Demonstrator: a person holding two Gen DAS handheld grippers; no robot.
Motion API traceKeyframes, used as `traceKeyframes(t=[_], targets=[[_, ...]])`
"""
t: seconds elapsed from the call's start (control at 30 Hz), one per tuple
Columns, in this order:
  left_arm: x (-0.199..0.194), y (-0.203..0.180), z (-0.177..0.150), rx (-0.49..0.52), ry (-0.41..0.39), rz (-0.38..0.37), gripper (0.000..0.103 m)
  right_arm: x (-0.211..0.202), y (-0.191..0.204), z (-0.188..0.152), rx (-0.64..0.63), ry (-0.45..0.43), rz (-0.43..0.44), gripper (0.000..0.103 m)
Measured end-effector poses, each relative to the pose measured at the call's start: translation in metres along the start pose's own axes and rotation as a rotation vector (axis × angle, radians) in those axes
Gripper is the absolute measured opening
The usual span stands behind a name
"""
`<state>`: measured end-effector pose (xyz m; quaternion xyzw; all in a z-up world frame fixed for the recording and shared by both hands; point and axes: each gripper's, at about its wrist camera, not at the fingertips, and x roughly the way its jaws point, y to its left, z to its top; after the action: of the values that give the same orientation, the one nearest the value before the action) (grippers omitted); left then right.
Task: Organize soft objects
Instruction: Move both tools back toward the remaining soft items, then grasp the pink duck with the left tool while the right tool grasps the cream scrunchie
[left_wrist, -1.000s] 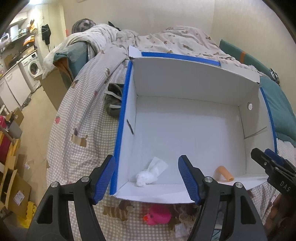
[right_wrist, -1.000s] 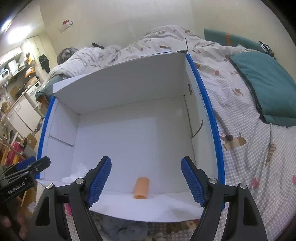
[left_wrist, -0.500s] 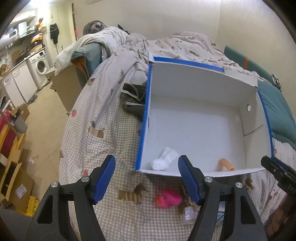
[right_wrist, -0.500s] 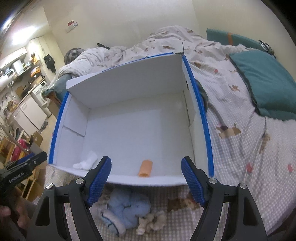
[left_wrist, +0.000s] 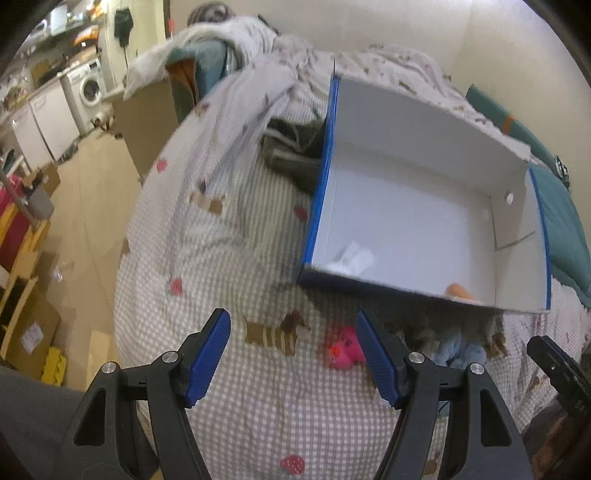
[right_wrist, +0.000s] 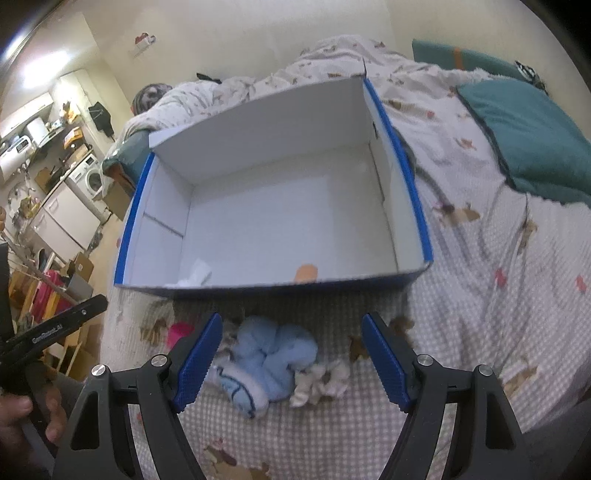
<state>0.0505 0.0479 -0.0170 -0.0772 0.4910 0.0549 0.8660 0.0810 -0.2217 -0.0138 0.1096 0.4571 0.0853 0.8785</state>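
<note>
A white box with blue edges (left_wrist: 317, 192) (right_wrist: 413, 192) sits on the checked bed cover. Inside lie a white sock (left_wrist: 352, 256) (right_wrist: 195, 275) and an orange roll (left_wrist: 458, 291) (right_wrist: 306, 273). In front of the box lie a pink soft toy (left_wrist: 341, 349) (right_wrist: 179, 330), a light blue cloth bundle (right_wrist: 269, 358) (left_wrist: 458, 349) and a cream scrunchie (right_wrist: 321, 380). My left gripper (left_wrist: 293, 356) is open and empty above the cover, just left of the pink toy. My right gripper (right_wrist: 291, 356) is open and empty above the blue bundle.
Dark clothes (left_wrist: 291, 147) lie against the box's left side. A teal pillow (right_wrist: 524, 136) lies to the right. The bed's left edge drops to a floor with cardboard boxes (left_wrist: 29, 321) and a washing machine (left_wrist: 90, 86).
Both grippers have pulled back from over the box toward the near side of the bed. The soft things in front of the box have come into view. Both stay open.
</note>
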Motion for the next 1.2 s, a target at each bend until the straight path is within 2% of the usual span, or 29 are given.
traceKeyframes(t=[0.13, 0.27, 0.4, 0.57, 0.63, 0.77, 0.9, 1.03, 1.2], targets=[[0.016, -0.006, -0.004, 0.016, 0.077, -0.028, 0.068, 0.006, 0.003, -0.004, -0.009, 0.027, -0.006, 0.082], [0.04, -0.007, -0.011, -0.029, 0.186, -0.081, 0.067, 0.012, 0.007, -0.012, -0.022, 0.065, 0.005, 0.082], [0.061, -0.016, -0.009, -0.034, 0.236, -0.11, 0.066, 0.014, 0.01, -0.015, -0.032, 0.076, 0.007, 0.082], [0.094, -0.032, -0.007, -0.055, 0.318, -0.166, 0.057, 0.016, 0.004, -0.014, -0.01, 0.082, 0.005, 0.082], [0.106, -0.035, -0.01, -0.079, 0.353, -0.16, 0.047, 0.017, 0.001, -0.015, 0.002, 0.088, 0.002, 0.082], [0.105, -0.04, -0.011, -0.088, 0.311, -0.132, 0.046, 0.016, -0.005, -0.015, 0.012, 0.084, -0.033, 0.082], [0.094, -0.047, -0.008, -0.055, 0.287, -0.151, 0.046, 0.018, -0.014, -0.012, 0.051, 0.085, -0.031, 0.082], [0.074, -0.045, -0.005, -0.026, 0.241, -0.134, 0.045, 0.023, -0.019, -0.01, 0.077, 0.103, -0.02, 0.082], [0.037, -0.037, -0.006, 0.019, 0.187, -0.108, 0.045, 0.018, -0.022, -0.008, 0.09, 0.083, -0.007, 0.082]])
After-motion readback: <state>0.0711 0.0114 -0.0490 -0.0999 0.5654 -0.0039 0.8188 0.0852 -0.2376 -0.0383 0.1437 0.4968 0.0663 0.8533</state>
